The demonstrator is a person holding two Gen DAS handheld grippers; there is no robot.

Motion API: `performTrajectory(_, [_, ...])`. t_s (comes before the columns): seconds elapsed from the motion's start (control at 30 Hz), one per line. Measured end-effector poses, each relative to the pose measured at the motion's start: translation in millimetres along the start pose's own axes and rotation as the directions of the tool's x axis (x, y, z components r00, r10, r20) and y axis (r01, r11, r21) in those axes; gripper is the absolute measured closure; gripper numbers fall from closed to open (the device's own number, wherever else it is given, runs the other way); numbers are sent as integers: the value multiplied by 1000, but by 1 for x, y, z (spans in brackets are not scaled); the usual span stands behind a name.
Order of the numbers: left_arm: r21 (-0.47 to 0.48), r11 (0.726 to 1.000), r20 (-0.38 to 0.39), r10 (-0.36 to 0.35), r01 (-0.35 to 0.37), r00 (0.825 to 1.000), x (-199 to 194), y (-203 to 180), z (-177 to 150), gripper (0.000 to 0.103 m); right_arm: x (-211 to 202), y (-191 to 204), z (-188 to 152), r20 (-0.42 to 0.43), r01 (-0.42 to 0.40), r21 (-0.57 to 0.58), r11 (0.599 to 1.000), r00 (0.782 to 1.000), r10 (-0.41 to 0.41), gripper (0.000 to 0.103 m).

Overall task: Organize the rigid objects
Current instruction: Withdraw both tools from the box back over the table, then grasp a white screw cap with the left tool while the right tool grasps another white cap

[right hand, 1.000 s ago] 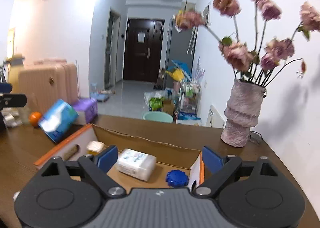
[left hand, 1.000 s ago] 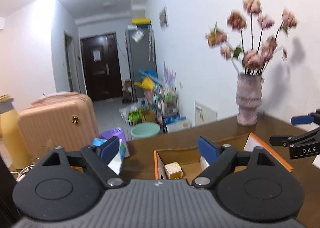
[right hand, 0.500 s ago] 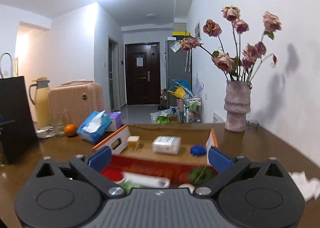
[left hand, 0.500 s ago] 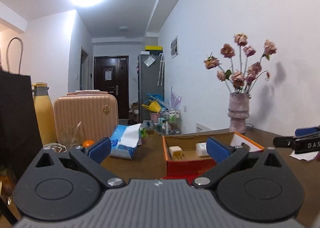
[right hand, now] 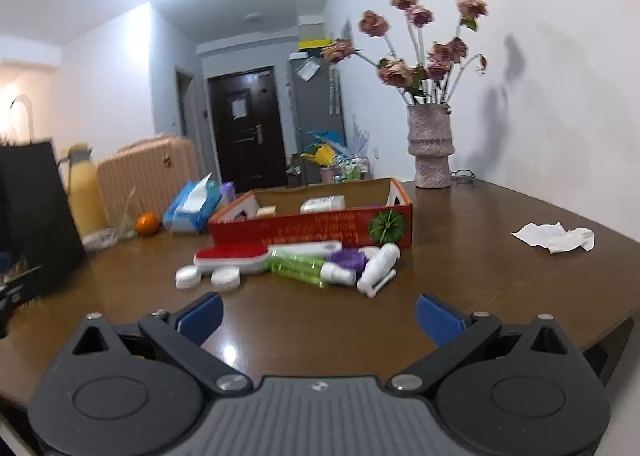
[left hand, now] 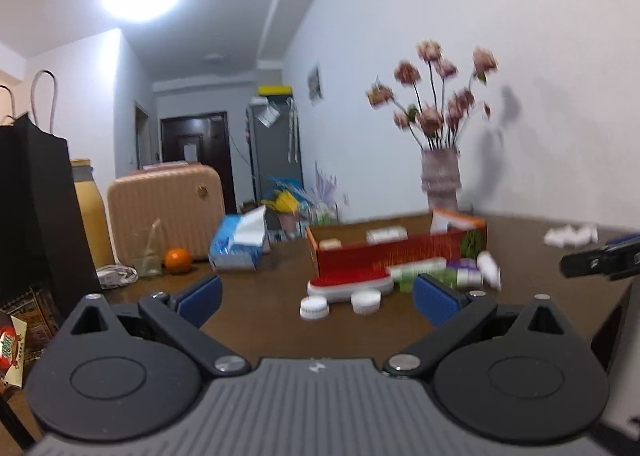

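I see the brown table (right hand: 460,216) spread across both views, carrying everything I have to sort. On it the biggest item is the red cardboard box (right hand: 312,224), open at the top, with a white packet (right hand: 322,203) and a small pale block (right hand: 266,211) lying inside. A vase of dried flowers (right hand: 430,152) stands behind the box near the wall, and a blue tissue pack (right hand: 192,208) leans at the box's left end, with an orange (right hand: 146,223) just beyond it.

Just in front of the box lies the loose clutter: a red-and-white brush (right hand: 248,256), a green bottle (right hand: 304,268) with a white cap, a purple item (right hand: 348,258) that is too blurred to name, a white bottle (right hand: 380,266) tilted on its side, and two white round lids (right hand: 208,278) beside the brush's near end. A crumpled white tissue (right hand: 554,236) sits well apart on the right.

My left hand-held gripper (left hand: 316,298) points almost level over the table's near part, its jaws having just been opening, now spread wide with nothing between the blue pads. My right hand-held gripper (right hand: 318,316) tips a little downward toward the clutter, its jaws likewise just opened wide and released, bare table showing between them. Neither touches any object. In the left view the right one's finger pokes in at the far right edge.
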State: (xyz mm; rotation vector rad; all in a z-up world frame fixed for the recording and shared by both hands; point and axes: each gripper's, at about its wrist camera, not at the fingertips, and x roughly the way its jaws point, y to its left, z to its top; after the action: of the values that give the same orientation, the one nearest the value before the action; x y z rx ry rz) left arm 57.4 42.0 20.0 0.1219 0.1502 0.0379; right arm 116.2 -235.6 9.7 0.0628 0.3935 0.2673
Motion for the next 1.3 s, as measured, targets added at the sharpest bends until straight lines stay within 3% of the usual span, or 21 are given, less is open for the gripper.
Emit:
performTrajectory(0.07, [-32, 999, -43, 22, -24, 999, 8, 2, -7, 0, 6, 0, -3, -17, 0, 1, 1000, 1000, 0, 0])
performTrajectory(0.17, [-91, 996, -89, -4, -4, 996, 15, 8, -13, 0, 13, 3, -7, 3, 5, 22, 1000, 1000, -5, 0])
performTrajectory(0.37, [-93, 995, -150, 31, -45, 988, 33, 12, -24, 0, 33, 12, -18, -17, -34, -53, 998, 999, 33, 0])
performTrajectory(0.57, [-80, 996, -222, 8, -27, 975, 62, 14, -25, 0, 65, 8, -11, -101, -90, 31, 995, 991, 93, 0])
performTrajectory(0.7, [-48, 999, -246, -8, -4, 969, 87, 20, -19, 0, 90, 17, -4, -141, -93, -1, 996, 986, 92, 3])
performTrajectory(0.87, [-134, 988, -328, -112, 71, 938, 138, 44, -5, 7, 125, 32, 11, -192, -137, -34, 990, 973, 128, 8])
performTrajectory(0.93, [-153, 984, -392, -141, 87, 909, 166, 52, 1, 13, 141, 37, 17, -214, -160, -46, 986, 966, 146, 13])
performTrajectory(1.0, [-168, 978, -414, -187, 126, 891, 190, 60, 6, 19, 161, 46, 27, -242, -191, -68, 979, 955, 170, 21])
performTrajectory(1.17, [-126, 975, -470, -220, 182, 855, 252, 69, 10, 46, 208, 71, 40, -299, -247, -119, 962, 932, 203, 25])
performTrajectory(1.3, [-115, 963, -493, -269, 245, 827, 282, 65, 1, 51, 241, 92, 46, -342, -303, -156, 940, 909, 237, 29])
